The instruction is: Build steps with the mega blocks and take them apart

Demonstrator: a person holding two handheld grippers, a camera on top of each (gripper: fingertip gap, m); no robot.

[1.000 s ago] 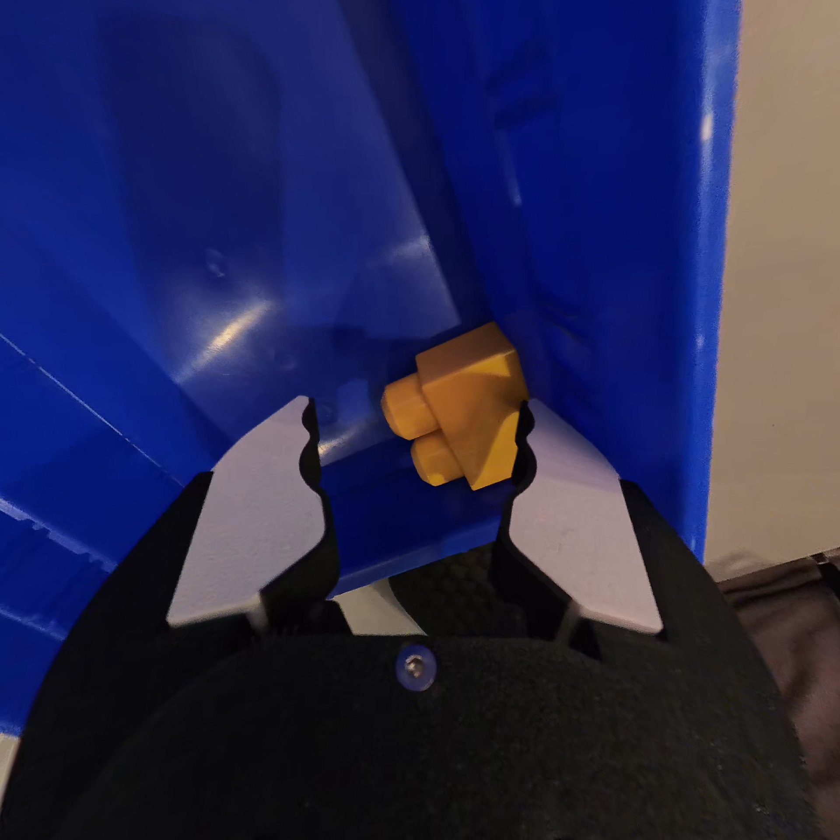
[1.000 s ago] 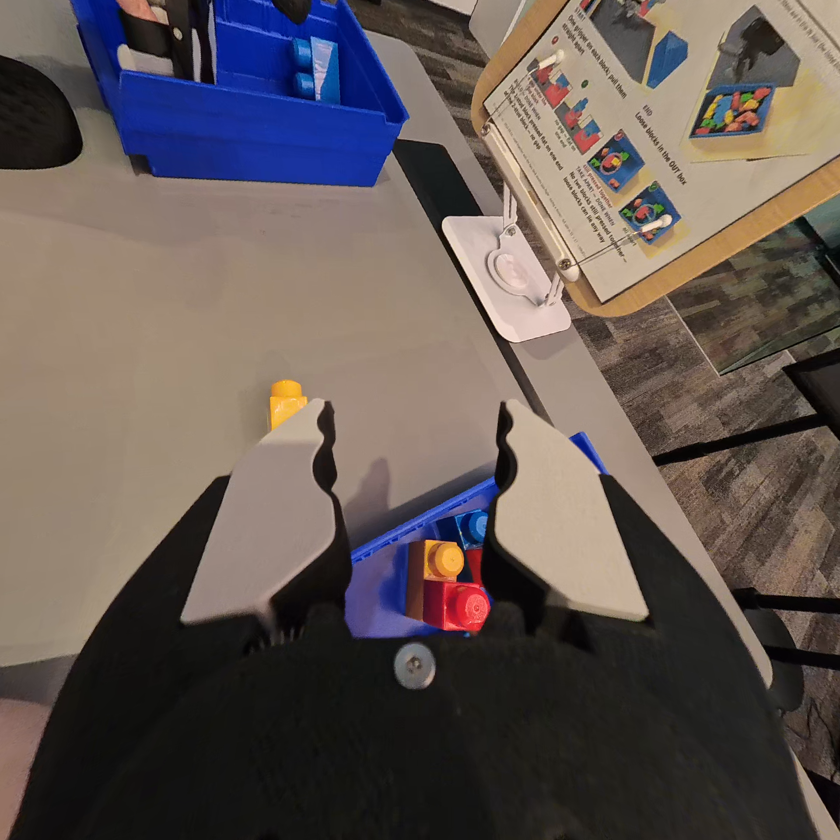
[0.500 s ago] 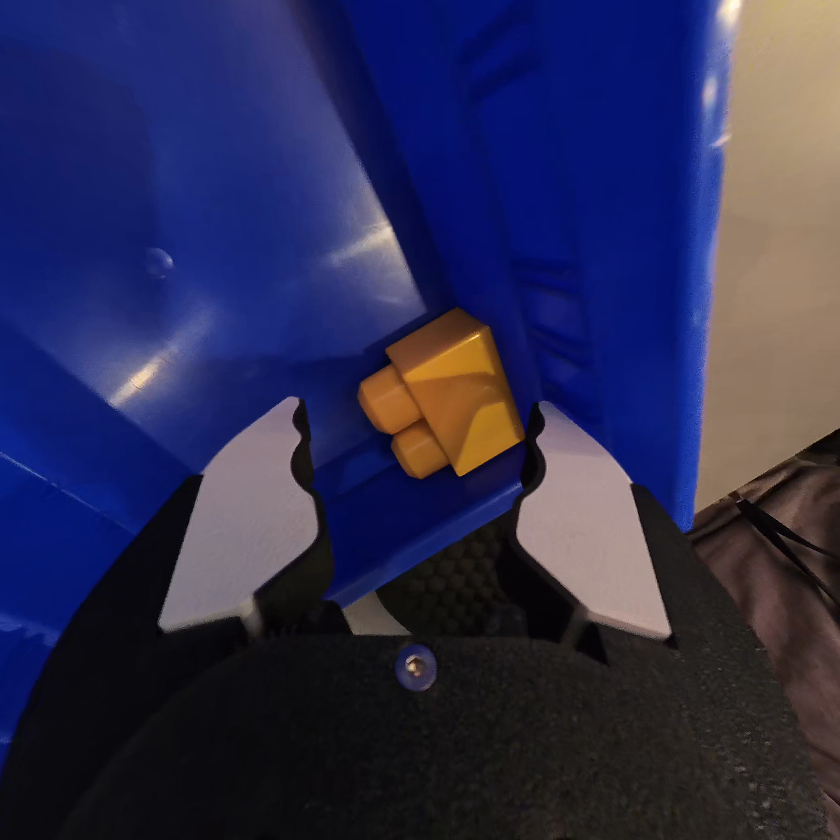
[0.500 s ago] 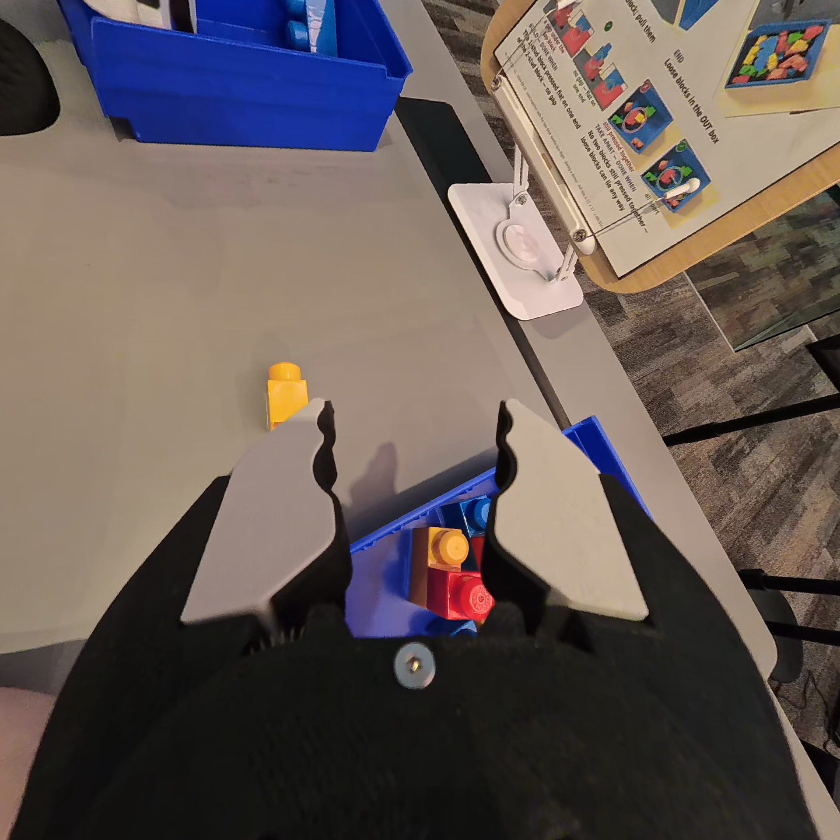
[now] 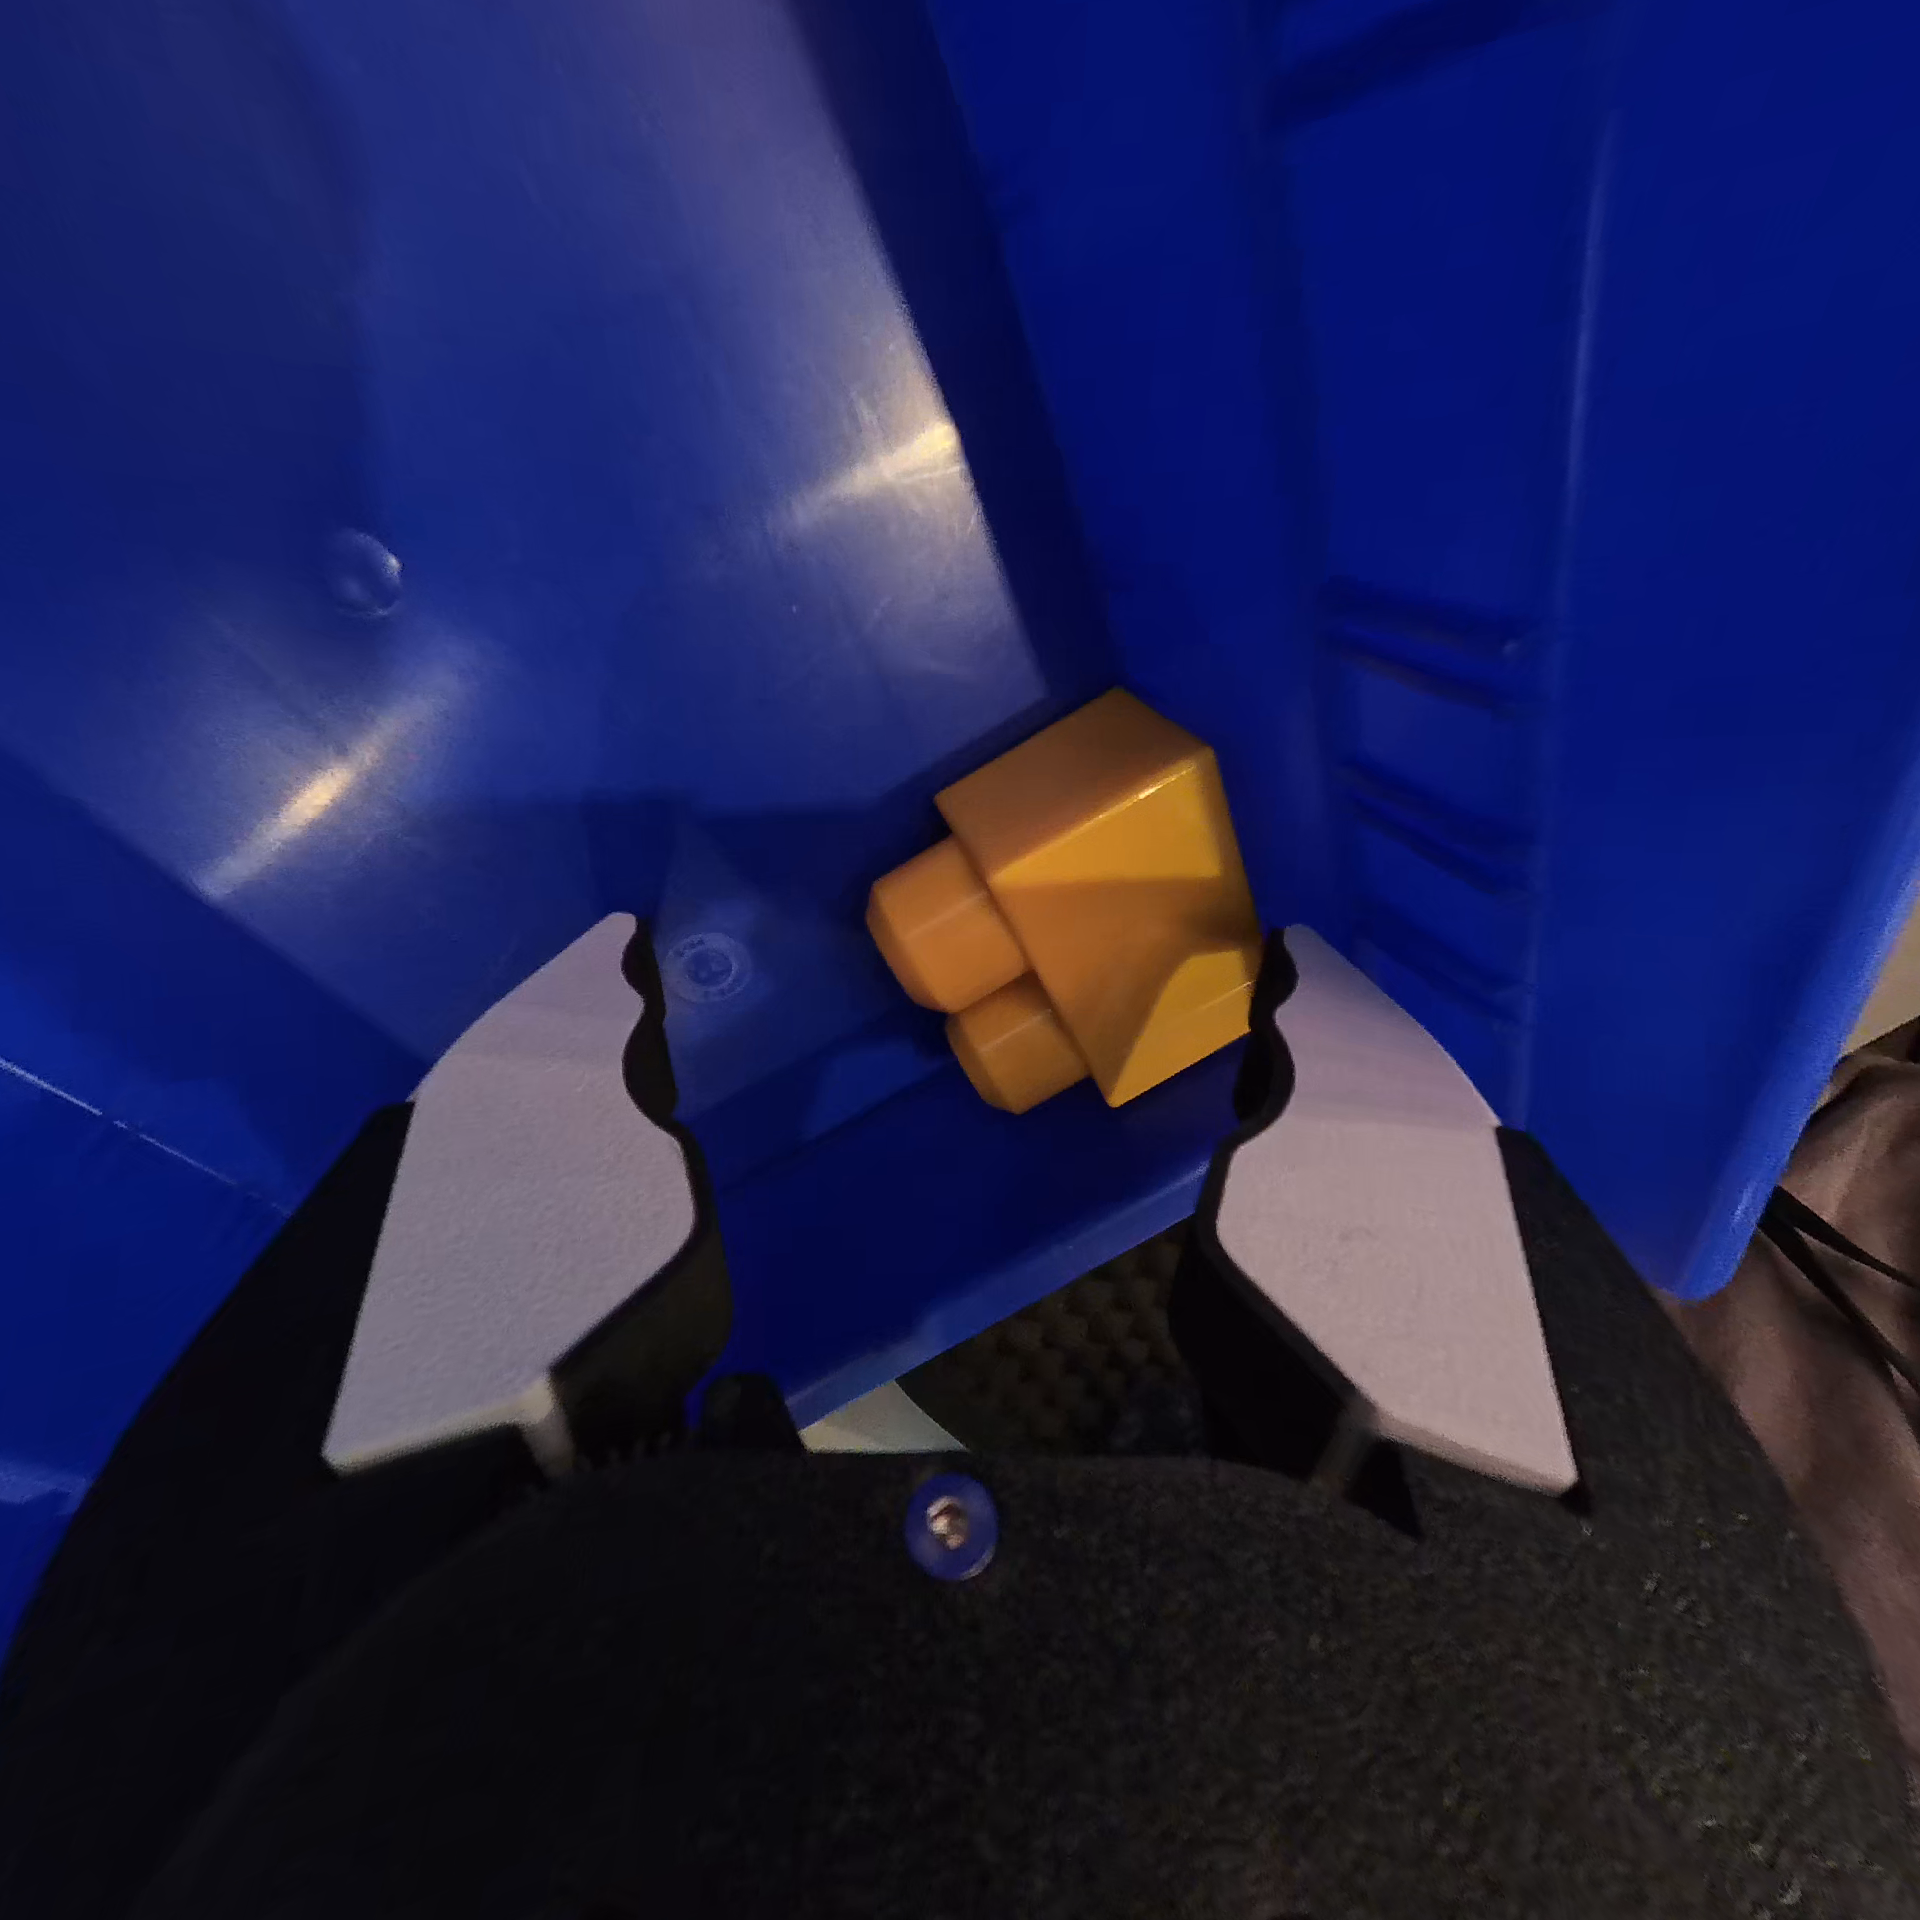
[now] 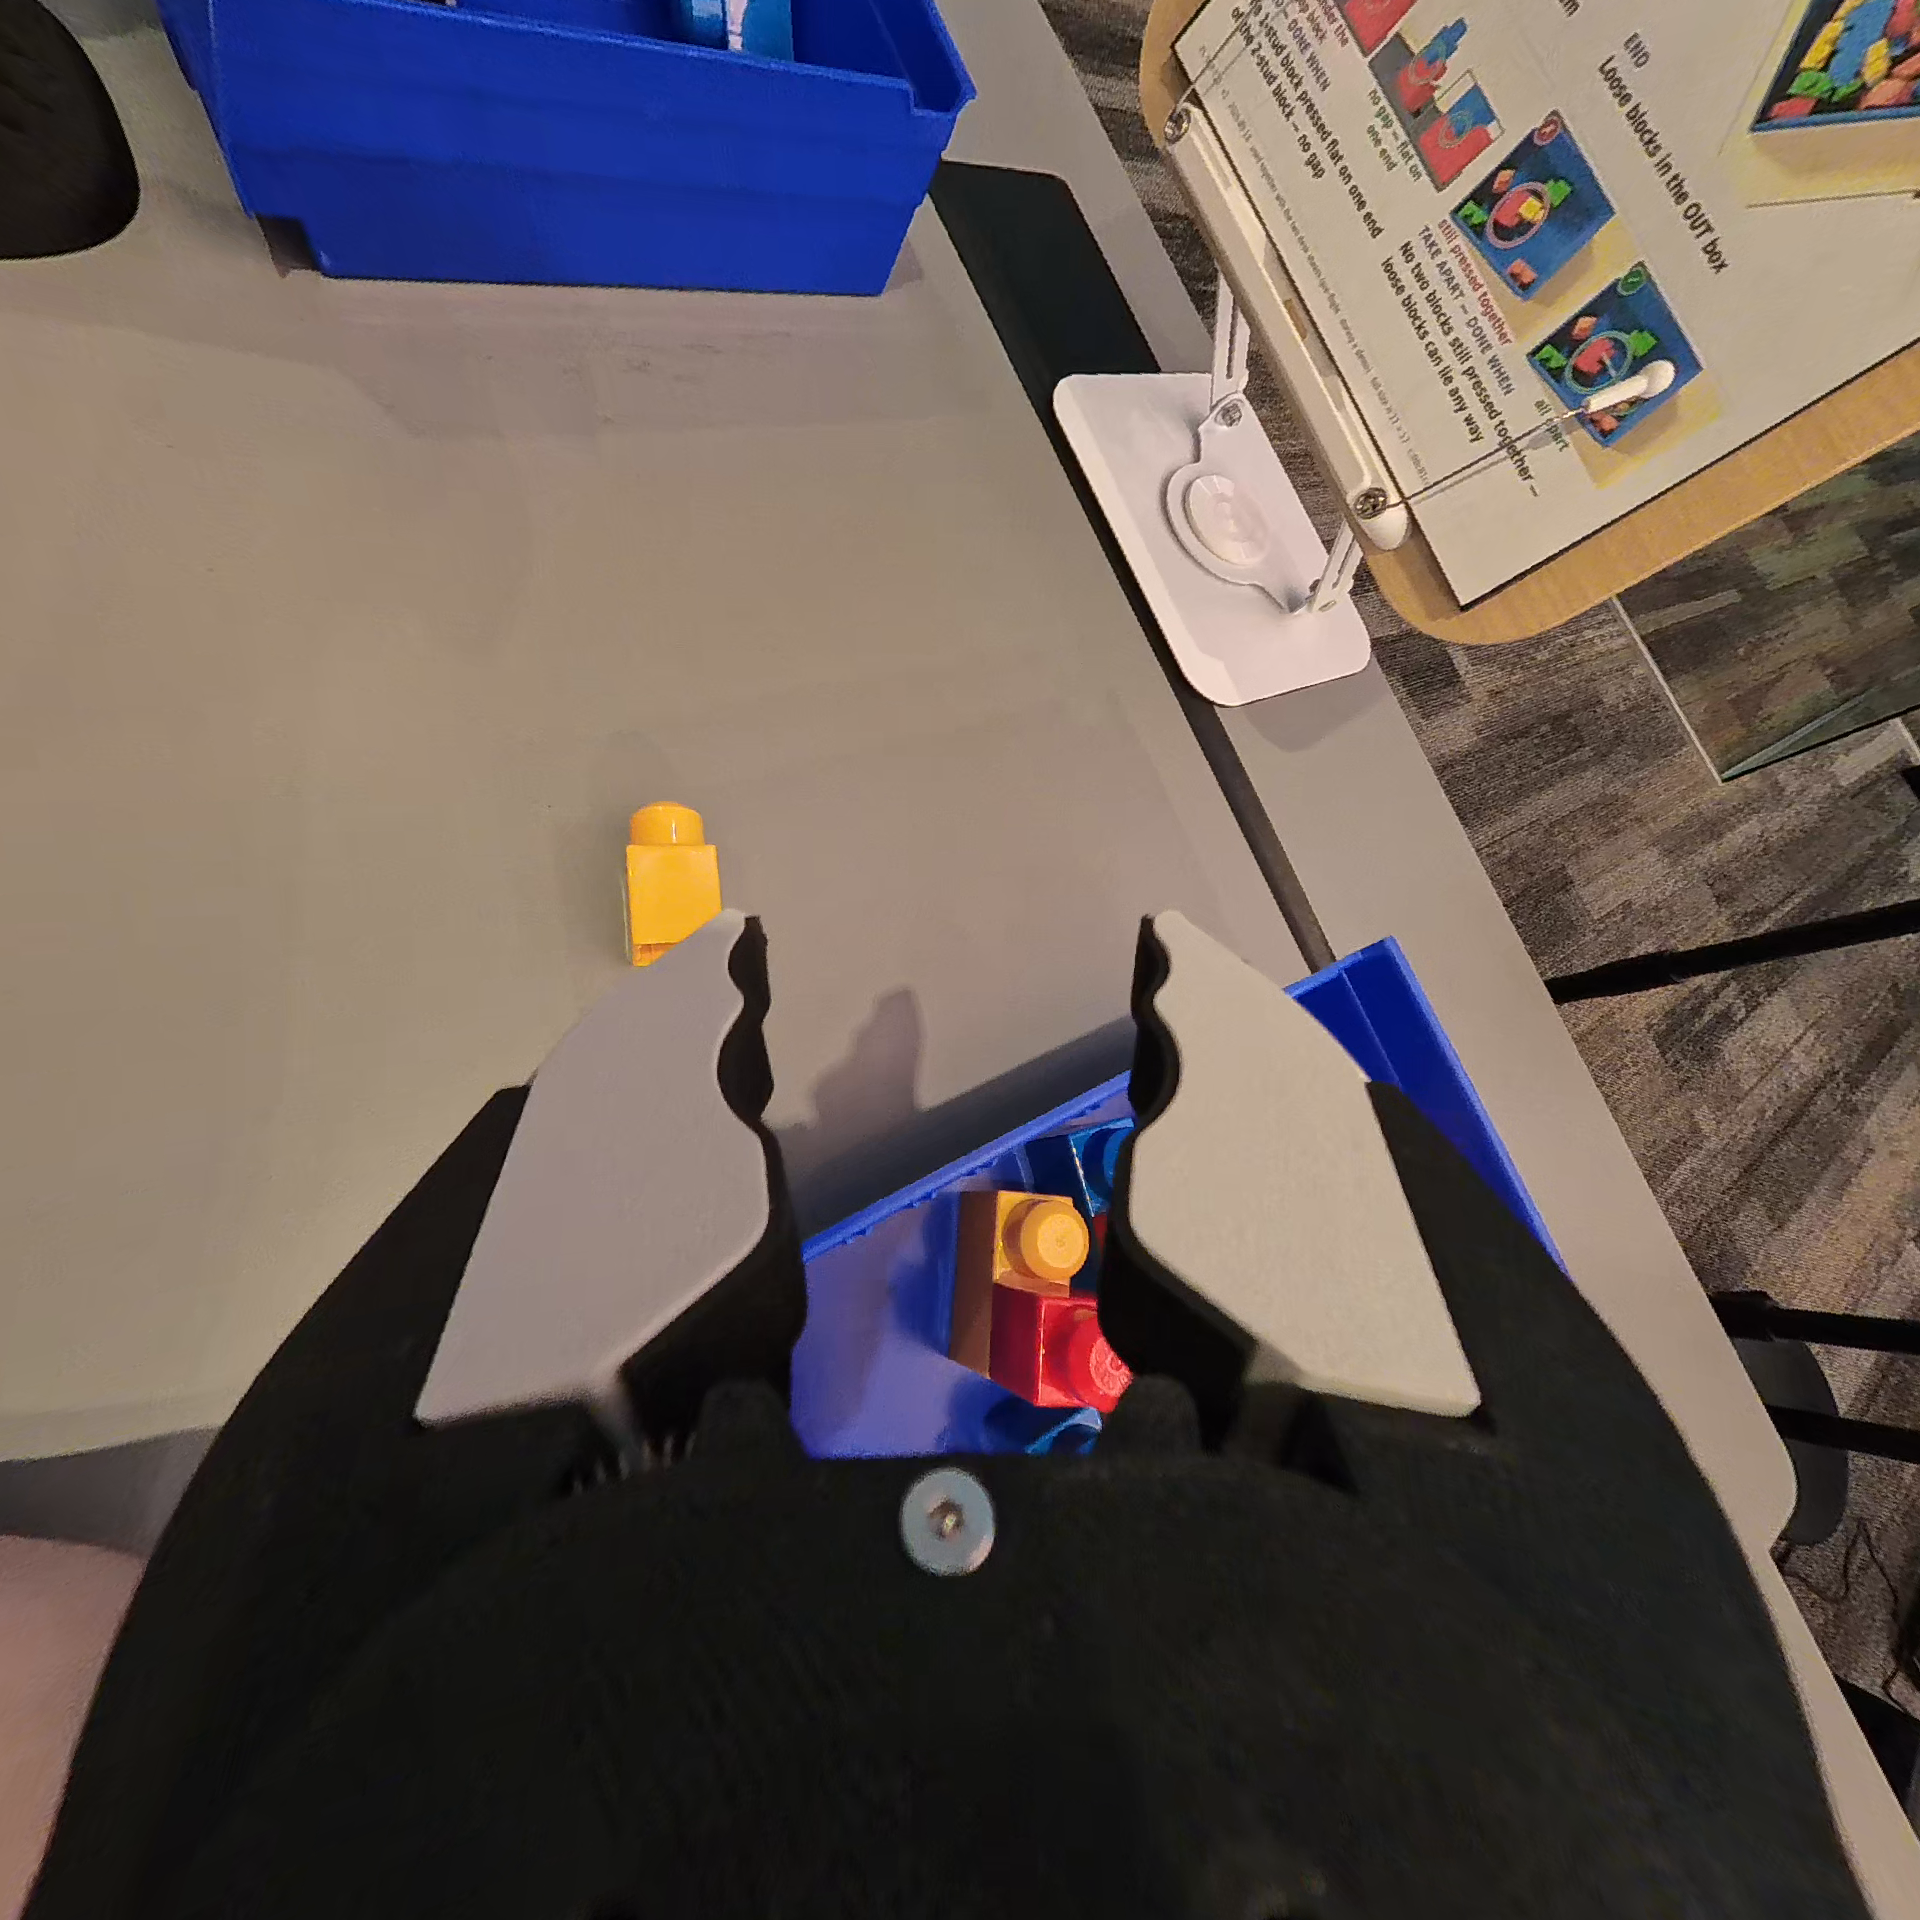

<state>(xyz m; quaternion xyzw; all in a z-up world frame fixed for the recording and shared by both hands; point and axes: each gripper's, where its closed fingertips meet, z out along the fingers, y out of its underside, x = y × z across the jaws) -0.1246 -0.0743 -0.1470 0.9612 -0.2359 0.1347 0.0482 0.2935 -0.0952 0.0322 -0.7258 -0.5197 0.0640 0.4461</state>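
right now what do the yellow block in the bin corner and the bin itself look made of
Yellow block: looks like moulded hard plastic with a smooth, semi-matte finish; its edges are rounded and its colour even, with soft sheen on its faces.
Blue bin: likely glossy injection-moulded plastic; bright streaky highlights, fine scuffs and moulded ribs show on its walls.

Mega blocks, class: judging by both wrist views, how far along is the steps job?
Done: nothing built shows.

In hand: neither gripper holds anything. The open left gripper reaches into a blue plastic bin toward a yellow two-stud block in its corner.

Left: the open right gripper hovers over the grey table; a single-stud yellow block lies loose, and yellow, red and blue blocks sit in a second blue bin.
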